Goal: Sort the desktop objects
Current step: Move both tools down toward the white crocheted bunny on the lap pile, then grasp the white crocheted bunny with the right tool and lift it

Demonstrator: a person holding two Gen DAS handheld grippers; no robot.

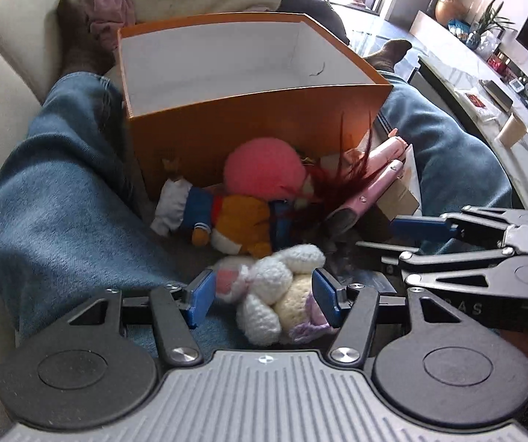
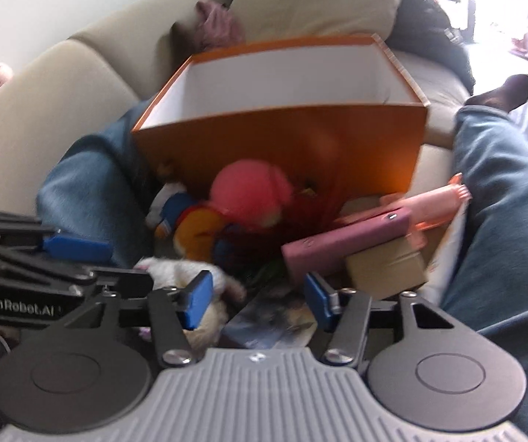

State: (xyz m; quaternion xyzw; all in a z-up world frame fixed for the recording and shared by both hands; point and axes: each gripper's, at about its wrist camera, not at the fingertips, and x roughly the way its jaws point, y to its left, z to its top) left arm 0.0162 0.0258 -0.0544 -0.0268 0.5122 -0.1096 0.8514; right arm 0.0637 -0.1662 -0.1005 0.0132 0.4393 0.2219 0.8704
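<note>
Between your left gripper's blue pads sits the crocheted white bunny; its body runs roughly crosswise from one pad to the other, pink-lined ear toward the left pad, lilac trim by the right one. The jaws stand partly apart around it, and you cannot tell whether the pads press it. Its lower part is cut off by the gripper's grey body.

Your right gripper also has its jaws partly apart, over a flat bluish printed packet that lies blurred between them; no contact is visible. The bunny lies at and behind its left pad, partly hidden.

Just beyond both sets of jaws lies a stuffed doll with a pink knitted hat, on its side with its long axis crosswise and legs to the left. Dark red feathers spread over it. Right of them, a pink hair straightener angles up to the right, resting on a brown cardboard box.

Behind everything stands an open orange box with white inside walls, empty as far as you can see. Your jeans-clad legs flank the pile on a beige sofa
</note>
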